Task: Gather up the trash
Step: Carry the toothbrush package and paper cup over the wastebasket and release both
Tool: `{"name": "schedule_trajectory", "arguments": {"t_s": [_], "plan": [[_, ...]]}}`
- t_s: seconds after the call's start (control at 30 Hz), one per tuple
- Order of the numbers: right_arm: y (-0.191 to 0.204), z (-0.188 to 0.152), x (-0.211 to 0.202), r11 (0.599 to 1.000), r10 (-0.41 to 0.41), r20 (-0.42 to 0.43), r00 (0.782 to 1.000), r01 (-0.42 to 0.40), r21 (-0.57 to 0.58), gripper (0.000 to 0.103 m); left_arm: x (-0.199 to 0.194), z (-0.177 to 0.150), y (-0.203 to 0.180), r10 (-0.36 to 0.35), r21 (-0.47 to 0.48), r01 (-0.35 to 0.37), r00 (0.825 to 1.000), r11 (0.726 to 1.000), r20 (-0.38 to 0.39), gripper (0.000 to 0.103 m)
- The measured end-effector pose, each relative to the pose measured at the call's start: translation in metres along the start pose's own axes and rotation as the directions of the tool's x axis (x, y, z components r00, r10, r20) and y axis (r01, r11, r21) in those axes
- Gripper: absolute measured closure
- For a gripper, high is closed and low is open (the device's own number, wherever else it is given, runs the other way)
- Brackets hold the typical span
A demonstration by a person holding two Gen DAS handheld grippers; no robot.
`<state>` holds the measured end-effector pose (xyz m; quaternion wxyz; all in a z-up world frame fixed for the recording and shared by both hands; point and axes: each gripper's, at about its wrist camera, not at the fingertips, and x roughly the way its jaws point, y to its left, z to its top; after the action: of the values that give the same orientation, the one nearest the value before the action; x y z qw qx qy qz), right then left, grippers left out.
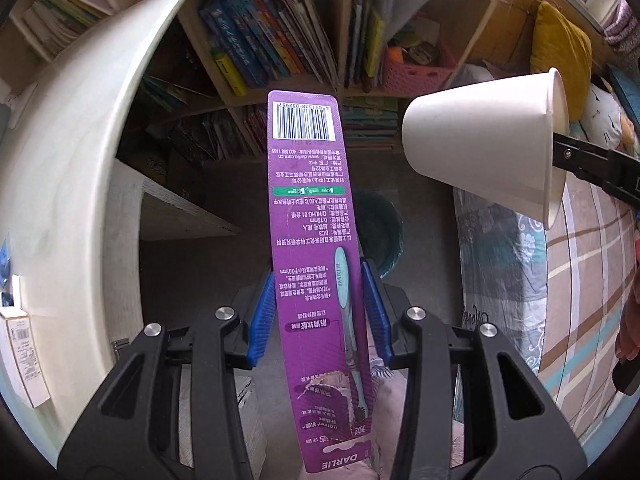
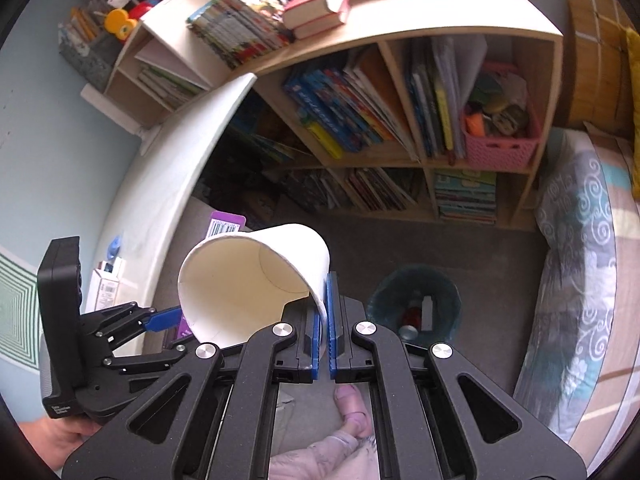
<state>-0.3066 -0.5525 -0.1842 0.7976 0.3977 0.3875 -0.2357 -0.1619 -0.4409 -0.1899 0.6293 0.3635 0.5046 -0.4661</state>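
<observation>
My left gripper [image 1: 319, 280] is shut on a long purple toothbrush package [image 1: 310, 208] that sticks out forward, barcode at its far end. My right gripper [image 2: 324, 292] is shut on the rim of a white paper cup [image 2: 248, 276], held on its side with the mouth toward me. The cup also shows at the right of the left wrist view [image 1: 480, 152]. The left gripper [image 2: 164, 318] shows at the left of the right wrist view. A dark teal trash bin [image 2: 414, 304] stands on the grey floor below, with trash inside; in the left wrist view it [image 1: 380, 232] is partly hidden behind the package.
A curved white table edge [image 1: 80, 152] runs along the left. A wooden bookshelf [image 2: 400, 120] full of books and a pink basket [image 2: 500, 144] stands behind the bin. A bed with patterned bedding [image 2: 580, 260] is on the right. The person's pink slippered foot [image 2: 352, 404] is below.
</observation>
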Motion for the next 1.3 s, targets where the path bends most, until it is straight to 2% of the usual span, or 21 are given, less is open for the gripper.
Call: {"name": "schedule_trajectory", "arguments": {"t_s": [0.3, 0.67, 0.73, 0.77, 0.8, 0.83, 0.87, 0.9, 1.0, 1.3], "plan": [[-0.042, -0.014, 0.035, 0.996, -0.029, -0.039, 0.999, 0.032, 0.083, 0.099, 0.055, 0.013, -0.021, -0.034, 0.07, 0.042, 0.994, 0.997, -0.105, 0.064], [-0.086, -0.026, 0.093, 0.984, -0.045, -0.119, 0.992, 0.064, 0.168, 0.099, 0.127, 0.027, -0.029, -0.095, 0.032, 0.105, 0.969, 0.994, -0.229, 0.064], [-0.092, -0.026, 0.101, 0.983, -0.041, -0.126, 0.991, 0.063, 0.173, 0.094, 0.134, 0.029, -0.031, -0.119, 0.01, 0.125, 0.964, 0.992, -0.239, 0.063], [-0.094, -0.026, 0.104, 0.983, -0.035, -0.125, 0.992, 0.056, 0.175, 0.094, 0.138, 0.03, -0.032, -0.123, 0.007, 0.128, 0.963, 0.992, -0.242, 0.062], [-0.097, -0.026, 0.108, 0.983, -0.034, -0.127, 0.991, 0.057, 0.176, 0.092, 0.142, 0.032, -0.034, -0.135, 0.009, 0.142, 0.958, 0.99, -0.253, 0.055], [-0.1, -0.025, 0.111, 0.983, -0.034, -0.131, 0.991, 0.058, 0.176, 0.089, 0.147, 0.034, -0.036, -0.137, 0.014, 0.146, 0.954, 0.989, -0.267, 0.034], [-0.104, -0.025, 0.115, 0.982, -0.033, -0.132, 0.991, 0.057, 0.178, 0.078, 0.152, 0.035, -0.037, -0.119, 0.015, 0.127, 0.957, 0.992, -0.265, 0.024], [-0.108, -0.025, 0.118, 0.982, -0.039, -0.135, 0.99, 0.063, 0.18, 0.066, 0.156, 0.037, -0.038, -0.109, 0.018, 0.117, 0.959, 0.993, -0.26, 0.023], [-0.122, -0.026, 0.128, 0.974, -0.038, -0.153, 0.988, 0.07, 0.214, 0.06, 0.174, 0.042, -0.038, -0.104, 0.001, 0.109, 0.948, 0.994, -0.3, 0.023], [-0.141, -0.035, 0.121, 0.958, -0.033, -0.15, 0.988, 0.074, 0.276, 0.059, 0.176, 0.035, -0.029, -0.082, -0.013, 0.082, 0.947, 0.997, -0.312, 0.023]]}}
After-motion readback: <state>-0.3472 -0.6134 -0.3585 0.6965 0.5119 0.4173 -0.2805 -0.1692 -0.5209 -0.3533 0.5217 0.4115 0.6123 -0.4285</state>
